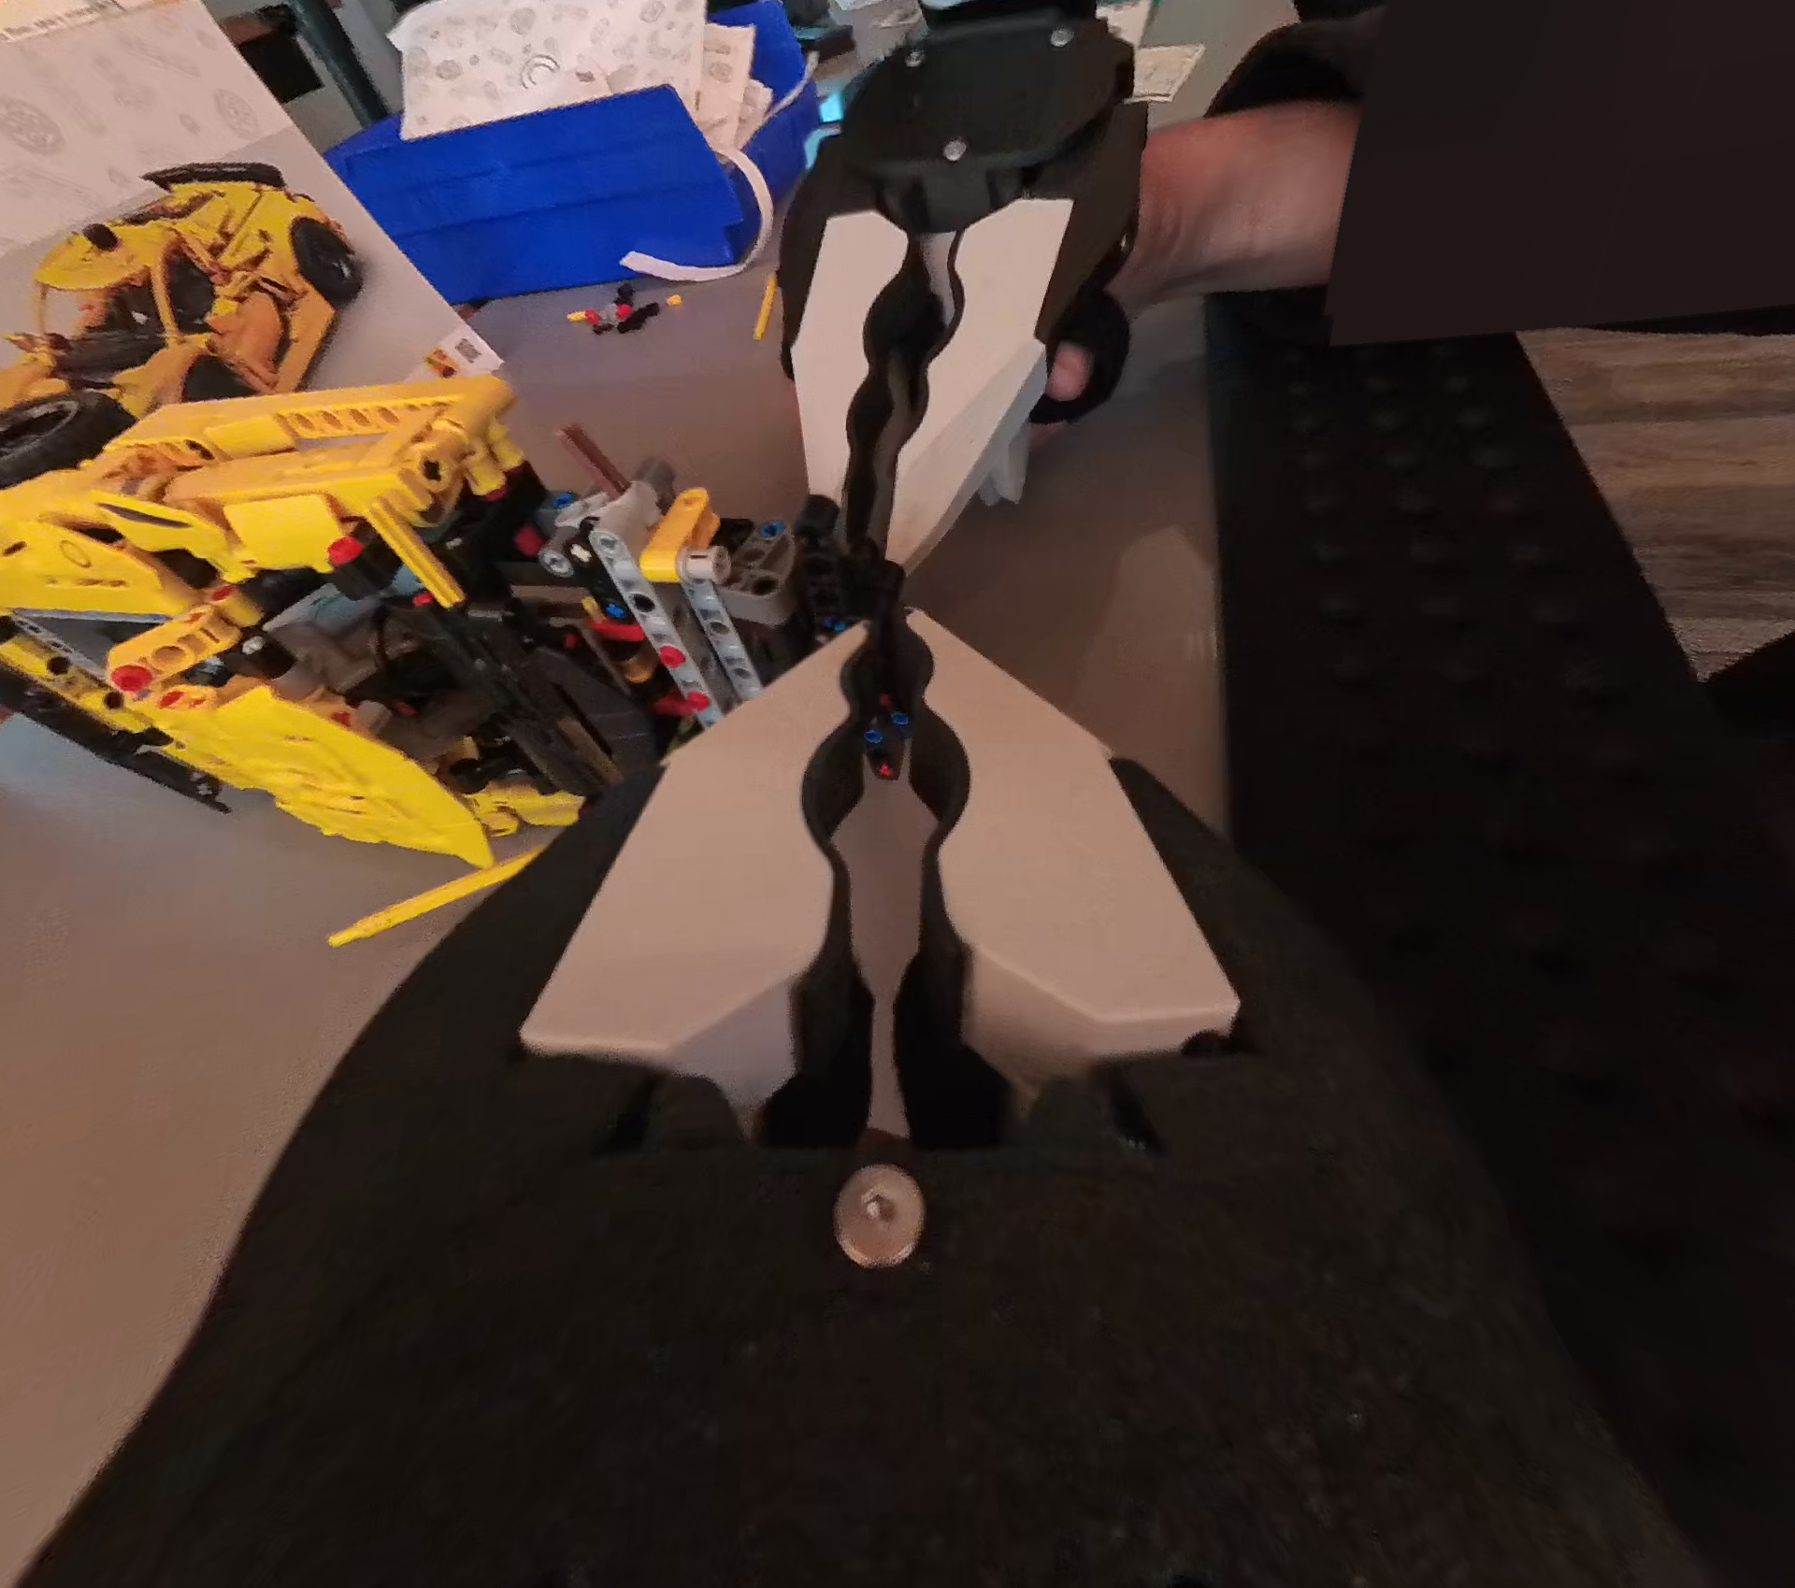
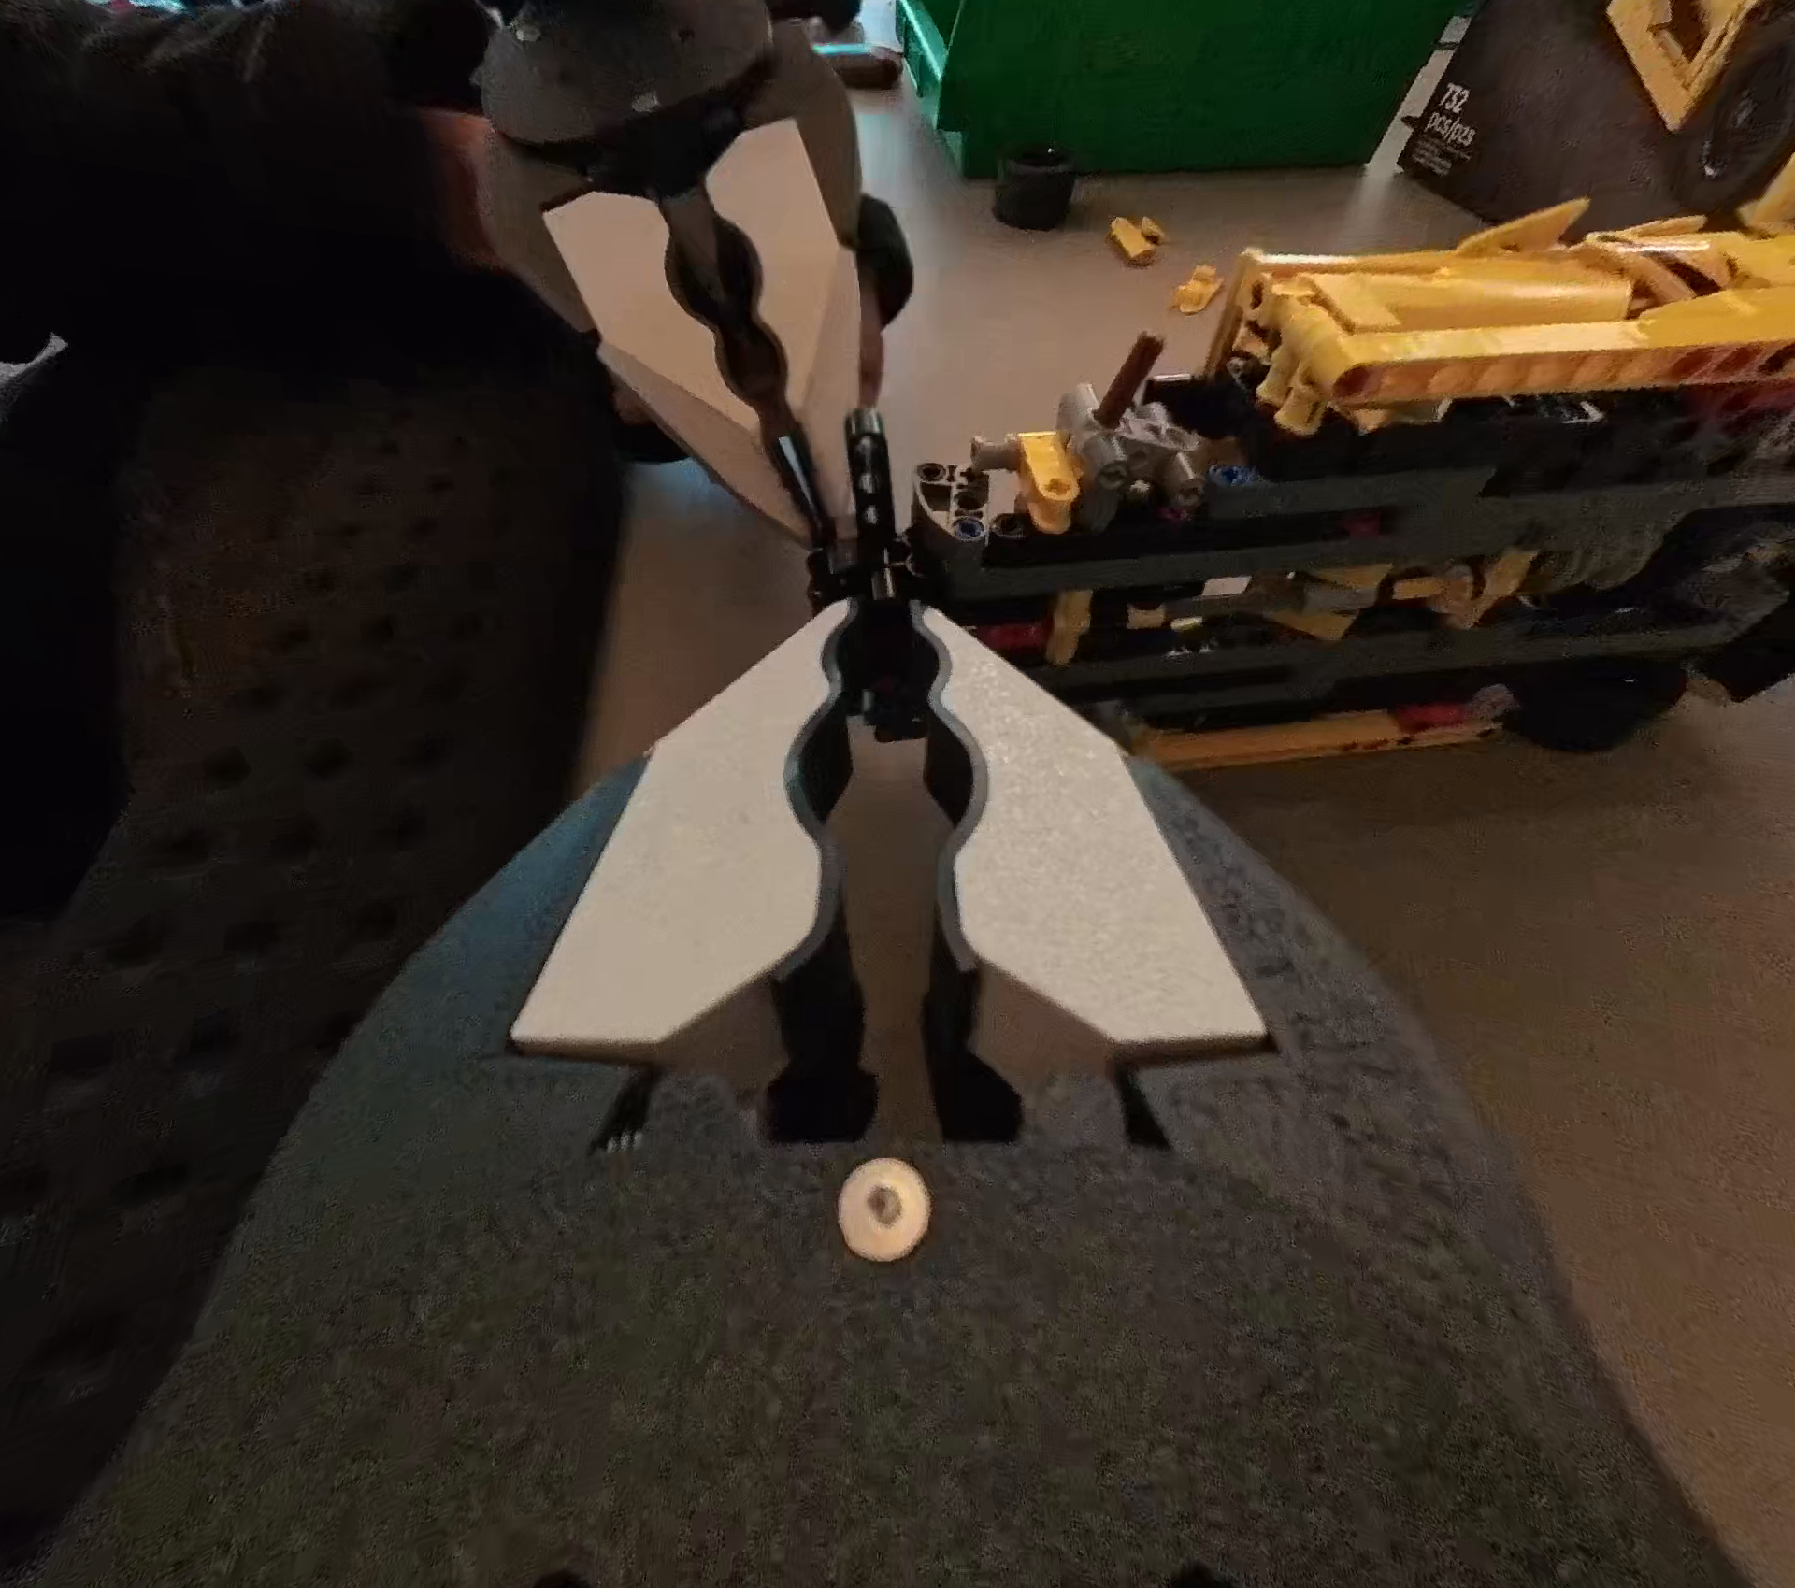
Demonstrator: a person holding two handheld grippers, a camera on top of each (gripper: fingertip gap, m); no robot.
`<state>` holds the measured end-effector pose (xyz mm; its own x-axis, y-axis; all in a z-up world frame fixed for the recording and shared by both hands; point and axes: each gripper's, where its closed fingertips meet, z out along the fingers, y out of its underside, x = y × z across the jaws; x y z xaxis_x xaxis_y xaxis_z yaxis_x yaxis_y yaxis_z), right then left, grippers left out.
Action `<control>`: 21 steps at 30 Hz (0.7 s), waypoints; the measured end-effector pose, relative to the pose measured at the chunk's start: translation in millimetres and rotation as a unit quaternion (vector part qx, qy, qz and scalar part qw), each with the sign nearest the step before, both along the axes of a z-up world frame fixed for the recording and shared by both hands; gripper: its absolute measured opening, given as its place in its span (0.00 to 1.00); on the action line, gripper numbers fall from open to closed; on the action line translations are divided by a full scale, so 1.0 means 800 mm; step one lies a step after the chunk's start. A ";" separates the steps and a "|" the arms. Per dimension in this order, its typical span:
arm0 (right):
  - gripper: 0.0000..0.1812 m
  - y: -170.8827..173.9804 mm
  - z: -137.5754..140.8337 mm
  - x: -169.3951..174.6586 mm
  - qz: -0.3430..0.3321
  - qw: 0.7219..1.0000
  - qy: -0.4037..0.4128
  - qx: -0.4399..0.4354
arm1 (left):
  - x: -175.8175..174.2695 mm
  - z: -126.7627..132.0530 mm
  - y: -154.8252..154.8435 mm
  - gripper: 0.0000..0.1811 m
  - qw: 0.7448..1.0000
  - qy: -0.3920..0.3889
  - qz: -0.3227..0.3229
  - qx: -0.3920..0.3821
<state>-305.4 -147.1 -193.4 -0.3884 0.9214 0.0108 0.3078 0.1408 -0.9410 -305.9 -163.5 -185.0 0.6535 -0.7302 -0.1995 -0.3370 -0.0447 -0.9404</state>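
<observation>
A yellow and black brick-built model car (image 1: pixel 291 570) lies on its side on the grey table (image 1: pixel 146 1056); it also shows in the right wrist view (image 2: pixel 1408 395). A small black beam assembly (image 2: pixel 879 561) with blue and red pins (image 1: pixel 886 731) juts from its end. My right gripper (image 2: pixel 879 614) is shut on this assembly; in the left wrist view it comes down from above (image 1: pixel 871 549). My left gripper (image 1: pixel 889 627) faces it with fingers together and tips against the same assembly. It also shows in the right wrist view (image 2: pixel 821 539), beside an upright black beam (image 2: pixel 864 473).
A blue bin (image 1: pixel 563 182) with paper sheets and a picture box (image 1: pixel 194 260) stand behind the car. A green bin (image 2: pixel 1166 26), a black tyre (image 2: pixel 1034 187) and loose yellow parts (image 2: pixel 1136 235) lie farther off. A dark perforated surface (image 1: pixel 1457 667) runs along the table's edge. Left and right tips are no more than a few centimetres apart.
</observation>
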 end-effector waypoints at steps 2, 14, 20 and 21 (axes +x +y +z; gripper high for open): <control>0.04 0.001 0.000 0.001 0.008 1.000 -0.012 -0.022 | 0.001 0.000 0.001 0.00 1.000 0.007 0.006 0.010; 0.04 -0.003 0.000 -0.002 0.016 1.000 -0.013 -0.015 | 0.001 0.019 0.017 0.06 0.999 -0.042 0.009 0.011; 0.04 -0.002 0.000 0.002 0.039 0.998 -0.022 -0.051 | 0.002 0.017 0.014 0.04 0.999 -0.033 -0.008 -0.015; 0.04 -0.003 -0.001 0.003 0.044 0.997 -0.025 -0.059 | 0.003 0.017 0.013 0.04 0.999 -0.026 -0.011 -0.022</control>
